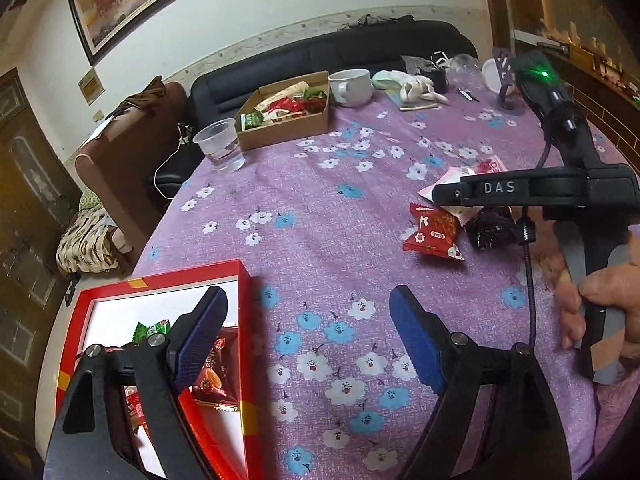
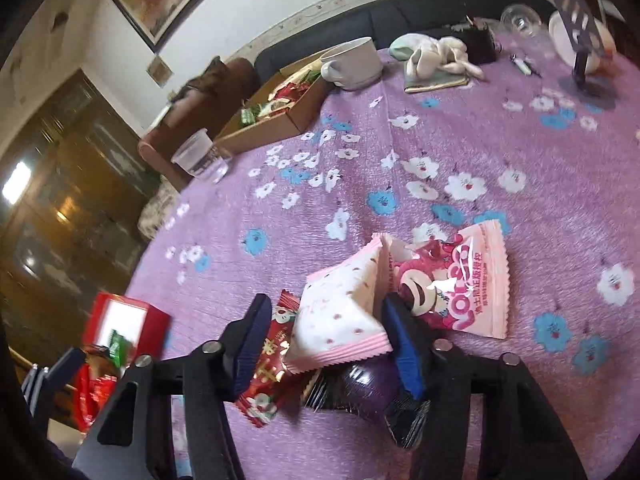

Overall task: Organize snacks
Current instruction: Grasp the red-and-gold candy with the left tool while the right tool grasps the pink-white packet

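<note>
A red box (image 1: 244, 308) with several snack packets lies at the table's near left; it also shows in the right wrist view (image 2: 156, 320). My left gripper (image 1: 308, 340) is open and empty, its left finger over the box. My right gripper (image 2: 326, 344) is open, its fingers either side of a white-and-pink packet (image 2: 340, 312). A pink bear packet (image 2: 460, 288), a red packet (image 2: 268, 376) and a dark purple packet (image 2: 360, 396) lie in the same pile. In the left wrist view the red packet (image 1: 434, 234) lies under the right gripper's body (image 1: 536, 192).
A cardboard box (image 1: 284, 128) of snacks, a plastic cup of water (image 1: 220, 144) and a white mug (image 1: 352, 86) stand at the far side. A soft toy (image 1: 420, 90), a bowl (image 1: 492, 74) and a phone stand (image 1: 506, 80) are at the far right. A sofa is behind.
</note>
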### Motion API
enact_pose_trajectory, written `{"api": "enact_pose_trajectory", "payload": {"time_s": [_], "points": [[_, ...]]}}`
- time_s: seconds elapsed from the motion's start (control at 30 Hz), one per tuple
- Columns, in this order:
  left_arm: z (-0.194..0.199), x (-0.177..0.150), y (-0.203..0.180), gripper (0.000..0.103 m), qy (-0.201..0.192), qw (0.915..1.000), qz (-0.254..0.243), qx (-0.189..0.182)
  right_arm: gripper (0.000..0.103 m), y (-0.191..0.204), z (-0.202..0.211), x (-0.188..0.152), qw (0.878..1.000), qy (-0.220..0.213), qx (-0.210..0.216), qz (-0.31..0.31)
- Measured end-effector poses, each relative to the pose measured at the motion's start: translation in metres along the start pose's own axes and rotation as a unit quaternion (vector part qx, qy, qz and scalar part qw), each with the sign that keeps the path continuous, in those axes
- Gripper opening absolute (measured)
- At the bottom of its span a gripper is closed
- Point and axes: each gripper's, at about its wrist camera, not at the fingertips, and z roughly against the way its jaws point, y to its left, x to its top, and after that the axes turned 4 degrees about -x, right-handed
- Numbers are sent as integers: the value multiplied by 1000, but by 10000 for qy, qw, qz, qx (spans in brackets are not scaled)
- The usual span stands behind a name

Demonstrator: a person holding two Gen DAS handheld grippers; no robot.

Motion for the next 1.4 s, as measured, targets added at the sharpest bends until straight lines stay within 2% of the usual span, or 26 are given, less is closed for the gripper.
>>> {"api": "enact_pose_trajectory", "payload": {"time_s": [0.1,0.17,0.27,0.47,0.53,0.8,0.97,1.0,1.1,1.23,1.27,1.4], "points": [[-1,3,-2,84,-3,10000,30,-86,34,3,1,-3,9993,21,-308,202],[-4,5,-5,84,2,9998,13,-223,16,0,1,-1,9988,140,-438,185],[-11,10,-14,84,54,9993,-139,-357,14,-15,3,1,9991,355,6,-234],[-33,25,-32,84,173,9961,-106,-855,14,-43,15,6,9911,370,757,-1034],[-39,30,-40,84,194,9943,-188,-1028,14,-47,20,7,9893,313,852,-1141],[-74,44,-62,84,436,9904,-523,-1199,14,-53,32,11,9849,119,1020,-1396],[-89,41,-63,83,551,9885,-360,-1359,14,-51,33,11,9842,121,1094,-1386],[-91,40,-63,82,553,9883,-334,-1382,14,-50,33,11,9841,120,1108,-1379],[-96,38,-60,55,544,9859,-192,-1572,14,-46,33,12,9836,133,1189,-1348],[-97,37,-60,46,502,9854,-111,-1622,14,-41,34,13,9836,115,1261,-1287],[-95,36,-60,41,480,9852,-109,-1641,14,-39,35,13,9837,105,1281,-1261],[-86,32,-58,31,395,9847,-17,-1695,14,-33,35,14,9831,108,1375,-1207]]}}
